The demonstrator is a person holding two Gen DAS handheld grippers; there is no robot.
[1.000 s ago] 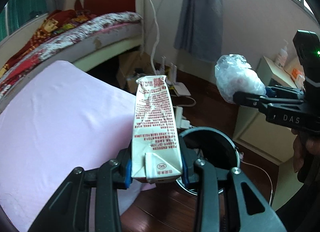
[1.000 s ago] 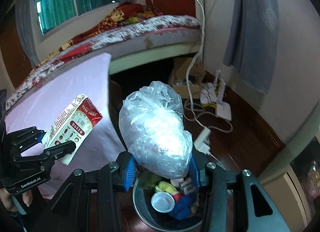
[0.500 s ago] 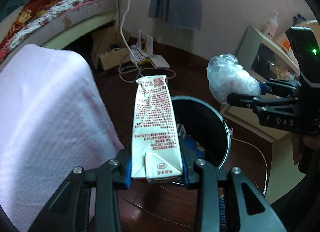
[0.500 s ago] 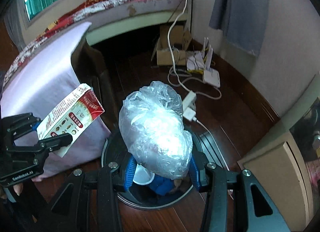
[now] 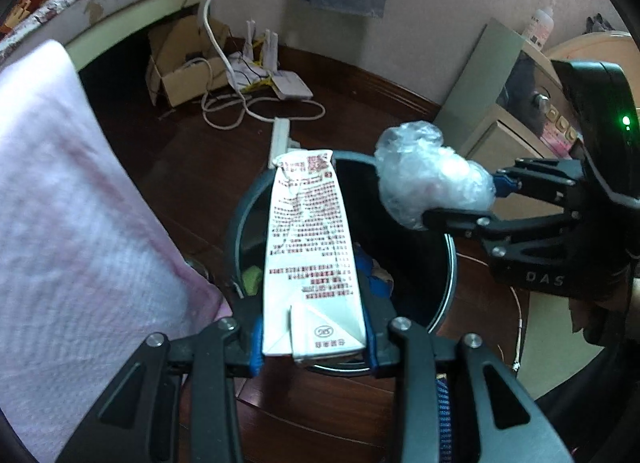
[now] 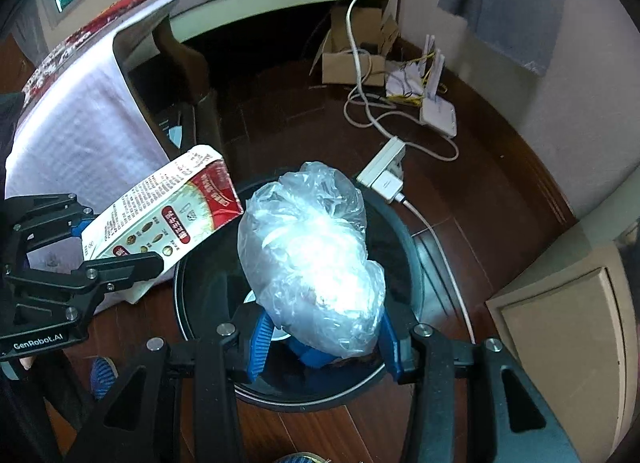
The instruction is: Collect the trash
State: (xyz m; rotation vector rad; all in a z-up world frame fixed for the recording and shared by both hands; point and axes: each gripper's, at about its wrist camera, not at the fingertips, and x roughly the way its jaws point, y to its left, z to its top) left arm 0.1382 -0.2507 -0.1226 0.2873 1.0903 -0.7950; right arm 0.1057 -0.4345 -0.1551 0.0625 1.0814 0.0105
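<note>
My left gripper [image 5: 314,341] is shut on a white milk carton [image 5: 310,247] with red print, held over the near rim of a round black trash bin [image 5: 438,303]. My right gripper [image 6: 322,341] is shut on a crumpled clear plastic bag [image 6: 312,259], held above the bin's opening [image 6: 196,295]. In the right wrist view the carton [image 6: 168,219] and the left gripper [image 6: 96,247] sit at the bin's left edge. In the left wrist view the bag [image 5: 428,177] and the right gripper [image 5: 472,199] hang over the bin's right side. The bin holds several pieces of trash.
A table with a pink cloth [image 5: 68,215] stands left of the bin. A power strip [image 6: 382,175], white cables, a router [image 6: 438,115] and a cardboard box [image 6: 352,59] lie on the dark wood floor beyond. A beige cabinet [image 6: 568,323] stands at right.
Both grippers have tilted down and moved closer over the bin, still holding the carton and the bag. The bed has slid out of view upward.
</note>
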